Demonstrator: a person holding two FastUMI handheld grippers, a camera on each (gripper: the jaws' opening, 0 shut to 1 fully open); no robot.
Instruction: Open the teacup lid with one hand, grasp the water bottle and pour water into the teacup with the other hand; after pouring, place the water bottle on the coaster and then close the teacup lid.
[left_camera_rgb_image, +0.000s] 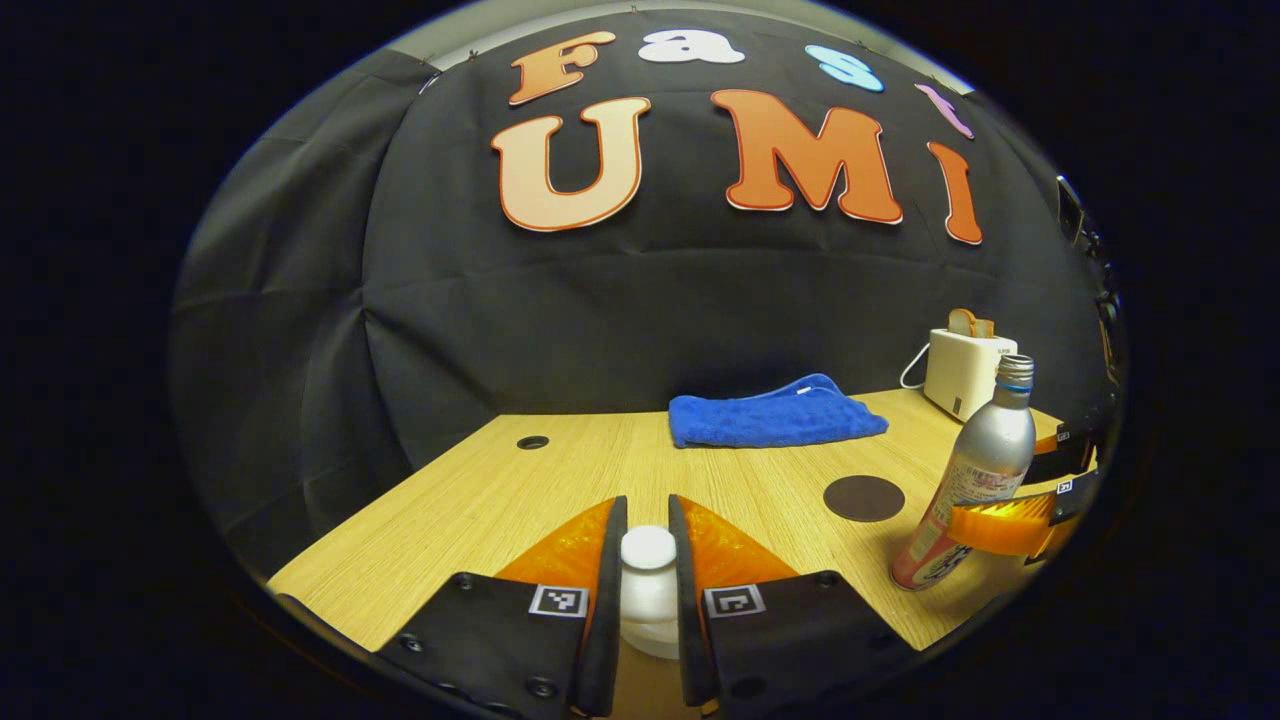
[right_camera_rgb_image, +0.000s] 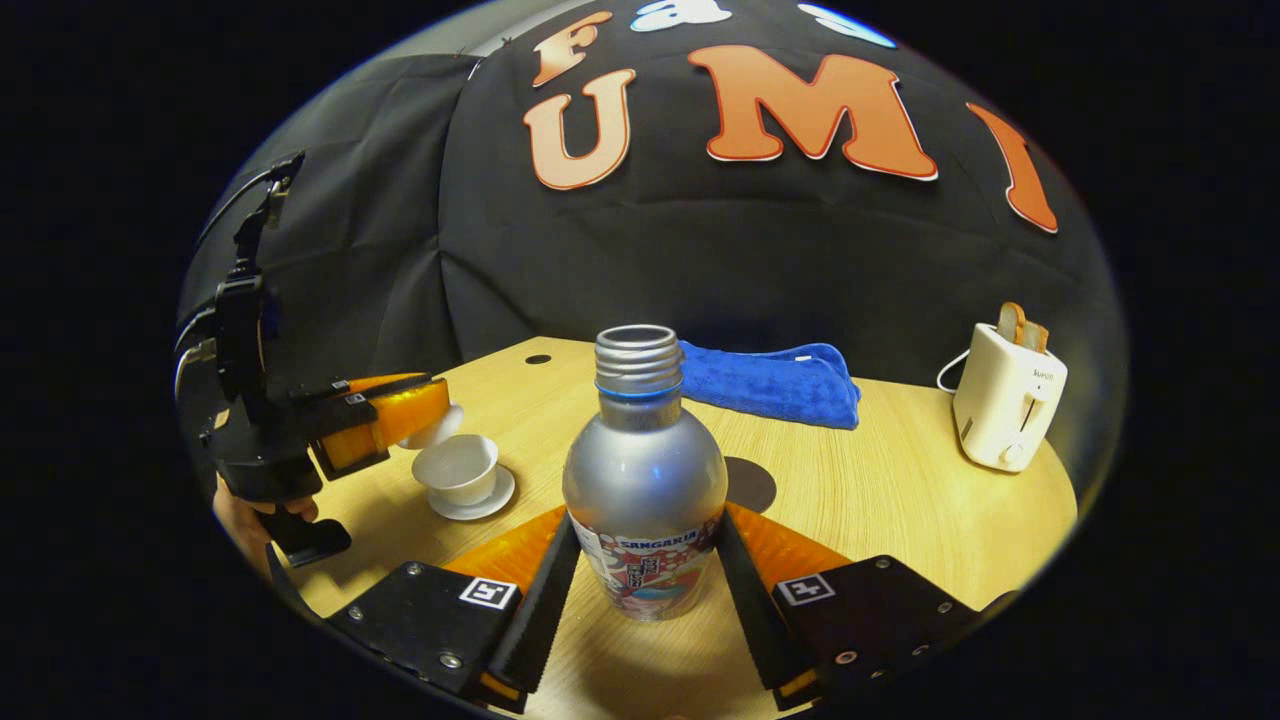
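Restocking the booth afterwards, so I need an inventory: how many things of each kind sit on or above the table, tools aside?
Water bottle: 1
Teacup: 1
Saucer: 1
Teacup lid: 1
Coaster: 1
Blue towel: 1
Toaster: 1
Total: 7

Blue towel (right_camera_rgb_image: 775, 383) (folded) and toaster (right_camera_rgb_image: 1007, 411) on table (right_camera_rgb_image: 900, 500).

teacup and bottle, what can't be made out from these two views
- Teacup inside: right gripper view sees it from a low angle, so its near wall hides whether it holds water.
- Teacup lid: left gripper view, the left gripper fingers cover its sides.
- Water bottle contents: right gripper view, the opaque body hides the level.
- Coaster: right gripper view, the bottle hides part of it.
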